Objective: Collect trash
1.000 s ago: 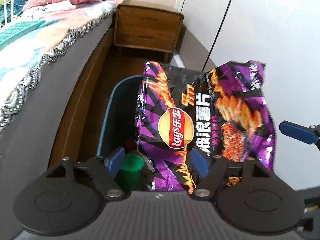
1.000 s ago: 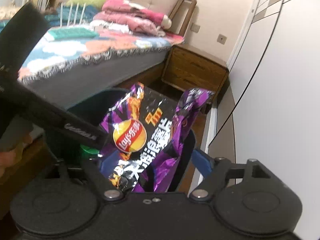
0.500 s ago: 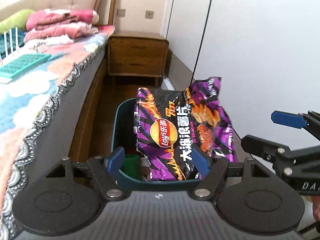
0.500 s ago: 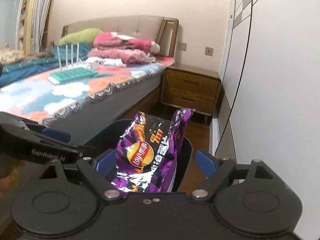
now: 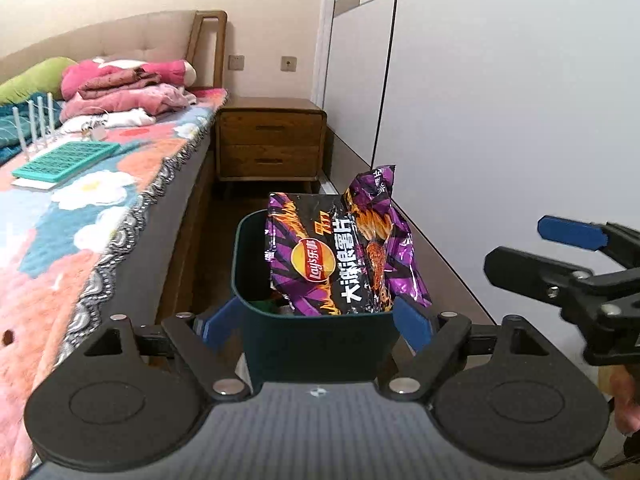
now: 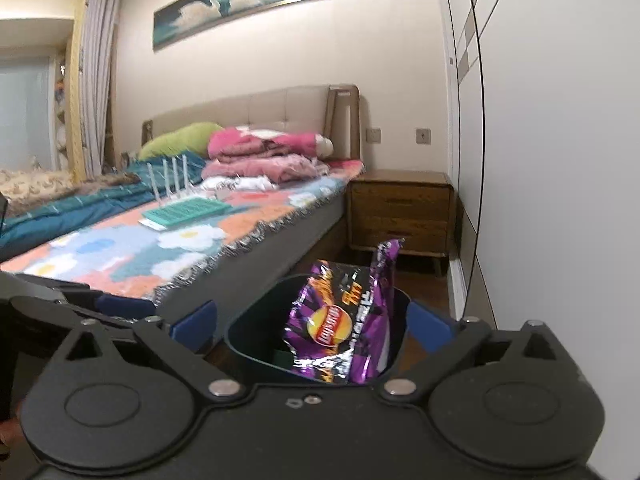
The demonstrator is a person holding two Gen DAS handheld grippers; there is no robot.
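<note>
Since a second ago both grippers have been drawn back and raised from the chip bag (image 5: 340,256), which was then close between the fingers and is now seen farther off, left standing in the dark green bin (image 5: 312,344). The left gripper (image 5: 316,322) is seen at the lower middle of the left wrist view with its blue pads spread to either side of the bin's near wall; the jaws are opening and nothing is gripped between them. The right gripper (image 6: 312,328) is likewise held wide, its jaws opening, with the bin and bag framed beyond the pads but not touched. In the left wrist view the right gripper's fingers (image 5: 568,234) appear at the right edge, apart from the bag. The purple bag leans upright out of the bin, its crumpled top above the rim. The bin stands on the wooden floor (image 5: 224,216) between the bed (image 5: 80,208), at the left of the frame, and the white wardrobe (image 5: 500,100) at the right. A wooden nightstand (image 5: 270,144) is seen behind the bin, beside the headboard.
</note>
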